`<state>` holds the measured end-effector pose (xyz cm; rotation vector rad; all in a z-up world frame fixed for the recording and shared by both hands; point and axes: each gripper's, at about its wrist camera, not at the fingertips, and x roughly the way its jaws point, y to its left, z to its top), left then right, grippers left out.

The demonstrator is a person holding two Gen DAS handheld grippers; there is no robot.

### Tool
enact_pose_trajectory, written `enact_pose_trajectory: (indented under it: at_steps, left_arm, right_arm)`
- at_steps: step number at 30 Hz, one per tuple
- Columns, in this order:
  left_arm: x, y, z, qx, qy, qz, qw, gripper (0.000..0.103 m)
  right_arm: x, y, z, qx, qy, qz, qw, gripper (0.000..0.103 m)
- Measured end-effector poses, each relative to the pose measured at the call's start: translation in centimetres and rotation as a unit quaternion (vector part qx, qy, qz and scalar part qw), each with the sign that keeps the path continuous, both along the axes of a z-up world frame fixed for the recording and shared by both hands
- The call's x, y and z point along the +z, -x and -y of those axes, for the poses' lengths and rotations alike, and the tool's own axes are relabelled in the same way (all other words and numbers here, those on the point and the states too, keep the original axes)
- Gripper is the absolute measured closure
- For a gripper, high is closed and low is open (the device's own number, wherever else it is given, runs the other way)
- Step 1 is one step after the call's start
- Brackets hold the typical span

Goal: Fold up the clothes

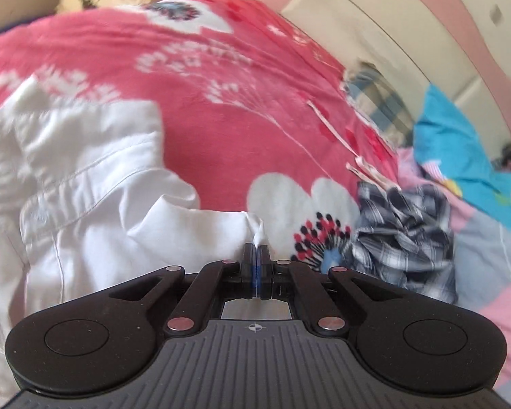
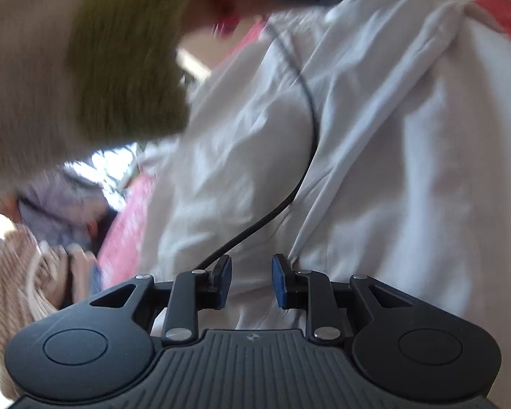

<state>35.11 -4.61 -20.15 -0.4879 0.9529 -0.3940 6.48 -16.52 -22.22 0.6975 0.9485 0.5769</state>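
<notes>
White shirt [image 1: 85,184] lies crumpled on the pink floral bedspread [image 1: 221,102], left of centre in the left wrist view; its stitched seam runs on a slant from lower left up to the right, and one pointed corner reaches right to the left gripper [image 1: 256,248]. That claw is closed, its dark pads pinching a small peak of the white cloth. The shirt's full outline is cut off at the frame edge, so its long axis cannot be told for sure. In the right wrist view the same white fabric [image 2: 374,170] fills the frame; the right gripper [image 2: 252,281] stands partly open, blue pads apart just over the cloth, gripping nothing. A thin black cable [image 2: 310,109] curves across the shirt. Black-and-white plaid garment [image 1: 405,231] bunched to the right; blue patterned bedding [image 1: 460,143] beyond it. Blurred beige-and-green sleeve [image 2: 85,68] upper left. No labels or writing legible
</notes>
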Motion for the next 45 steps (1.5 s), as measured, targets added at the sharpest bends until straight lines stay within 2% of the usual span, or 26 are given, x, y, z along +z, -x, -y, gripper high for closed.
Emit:
enact_pose_trajectory:
  at_steps: [2, 3, 6, 8, 12, 16, 19, 23, 24, 25, 26, 32, 37, 45]
  left_arm:
    - [-0.2, -0.1, 0.2, -0.003, 0.005, -0.006, 1.0, 0.103]
    - [-0.2, -0.2, 0.3, -0.005, 0.008, -0.007, 0.9999, 0.103]
    - [0.0, -0.6, 0.9, -0.018, 0.025, -0.015, 0.9994, 0.103]
    - [-0.1, -0.7, 1.0, -0.03, 0.028, -0.015, 0.999, 0.103]
    - [-0.4, -0.8, 1.0, -0.049, 0.035, -0.019, 0.998, 0.103]
    - [-1.2, -0.9, 1.1, -0.055, 0.039, -0.028, 0.9974, 0.103]
    - [-1.5, -1.0, 1.1, -0.061, 0.038, -0.029, 0.997, 0.103]
    - [-1.6, -0.9, 1.2, -0.064, 0.042, -0.027, 0.9967, 0.103]
    - [-1.5, -0.9, 1.2, -0.065, 0.042, -0.026, 0.9966, 0.103]
    - [-1.5, -0.9, 1.3, -0.066, 0.044, -0.024, 0.9966, 0.103]
    - [-1.5, -0.9, 1.3, -0.064, 0.044, -0.023, 0.9967, 0.103]
    - [-0.9, -1.2, 1.7, -0.056, 0.047, -0.008, 0.9973, 0.103]
    - [-1.2, -1.7, 2.3, -0.044, 0.056, -0.005, 0.9975, 0.103]
    - [-2.1, -2.1, 3.4, -0.018, 0.061, -0.008, 0.998, 0.103]
  right_arm:
    - [0.4, -0.4, 4.5, -0.075, -0.064, 0.002, 0.995, 0.073]
    - [0.6, -0.5, 6.8, -0.122, -0.087, 0.006, 0.989, 0.073]
    - [0.8, -1.2, 11.6, -0.245, -0.101, 0.016, 0.964, 0.073]
    - [0.5, -2.6, 13.0, -0.273, -0.111, 0.013, 0.955, 0.073]
    - [-1.2, -5.3, 14.1, -0.275, -0.114, -0.01, 0.955, 0.072]
    - [-2.4, -5.5, 15.4, -0.287, -0.153, -0.021, 0.945, 0.072]
    - [-2.4, -6.4, 14.9, -0.278, -0.131, -0.021, 0.951, 0.072]
    - [-2.7, -7.9, 14.2, -0.262, -0.134, -0.021, 0.955, 0.073]
    - [-2.6, -8.1, 13.8, -0.256, -0.127, -0.015, 0.958, 0.078]
    - [-2.5, -8.2, 13.5, -0.252, -0.116, -0.009, 0.961, 0.087]
    - [-2.5, -8.0, 13.3, -0.25, -0.109, -0.005, 0.962, 0.102]
    - [-2.5, -5.2, 13.8, -0.3, -0.121, 0.007, 0.946, 0.102]
    - [-3.9, -4.0, 13.9, -0.326, -0.149, -0.01, 0.933, 0.102]
    - [-4.6, -4.2, 13.8, -0.337, -0.161, -0.011, 0.928, 0.102]
